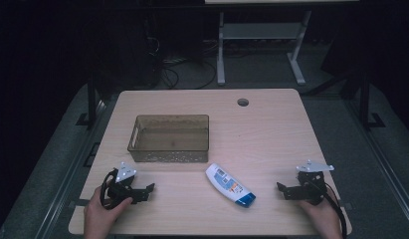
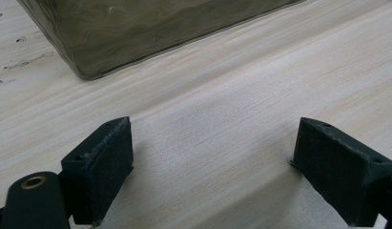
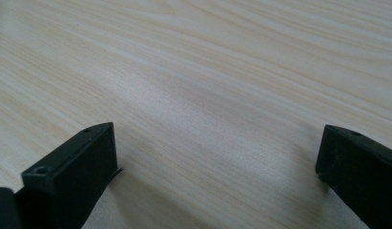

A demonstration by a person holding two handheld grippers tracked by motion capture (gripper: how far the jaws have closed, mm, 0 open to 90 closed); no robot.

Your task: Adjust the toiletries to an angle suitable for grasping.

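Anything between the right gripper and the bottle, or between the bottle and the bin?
Nothing visible. Bare table separates the open right gripper from the bottle, and the bottle from the brown bin just beyond it.

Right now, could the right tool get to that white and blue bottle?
Probably yes. The right tool is open, and bare table lies between it and the bottle; nothing stands in the way.

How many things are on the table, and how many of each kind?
Bin: 1
Bottle: 1
Tongs: 2, left tongs and right tongs
Total: 4
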